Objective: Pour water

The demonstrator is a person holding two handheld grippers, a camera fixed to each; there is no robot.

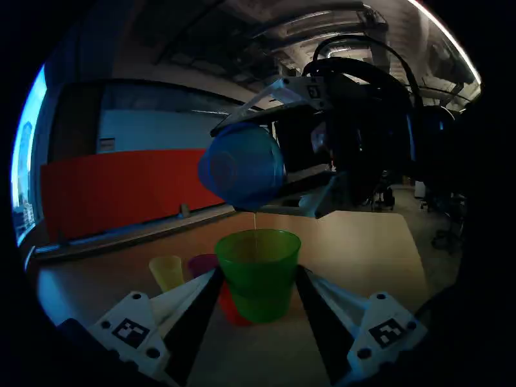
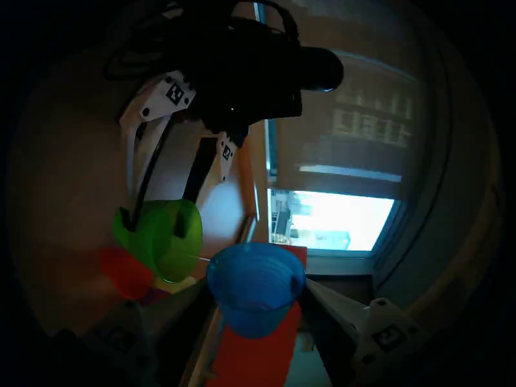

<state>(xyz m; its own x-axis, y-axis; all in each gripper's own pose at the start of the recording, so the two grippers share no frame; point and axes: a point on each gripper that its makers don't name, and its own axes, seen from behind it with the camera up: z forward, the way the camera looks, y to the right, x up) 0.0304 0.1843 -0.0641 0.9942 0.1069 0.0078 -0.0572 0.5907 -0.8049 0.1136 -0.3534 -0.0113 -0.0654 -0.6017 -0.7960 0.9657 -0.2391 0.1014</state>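
Note:
In the left gripper view, my left gripper (image 1: 258, 284) is shut on a green cup (image 1: 258, 274) held upright above the wooden table (image 1: 361, 251). Above it, a blue cup (image 1: 242, 166) lies tipped on its side in my right gripper, and a thin stream of water (image 1: 255, 220) falls from it into the green cup. In the right gripper view, my right gripper (image 2: 257, 303) is shut on the blue cup (image 2: 255, 293), rolled sideways. The green cup (image 2: 161, 238) and the left gripper (image 2: 158, 222) holding it lie just beyond its rim.
A yellow cup (image 1: 166, 271), a purple cup (image 1: 201, 263) and a red cup (image 1: 231, 308) stand on the table behind the green one. A red wall panel (image 1: 122, 187) runs along the far edge. Office chairs (image 1: 445, 219) stand to the right.

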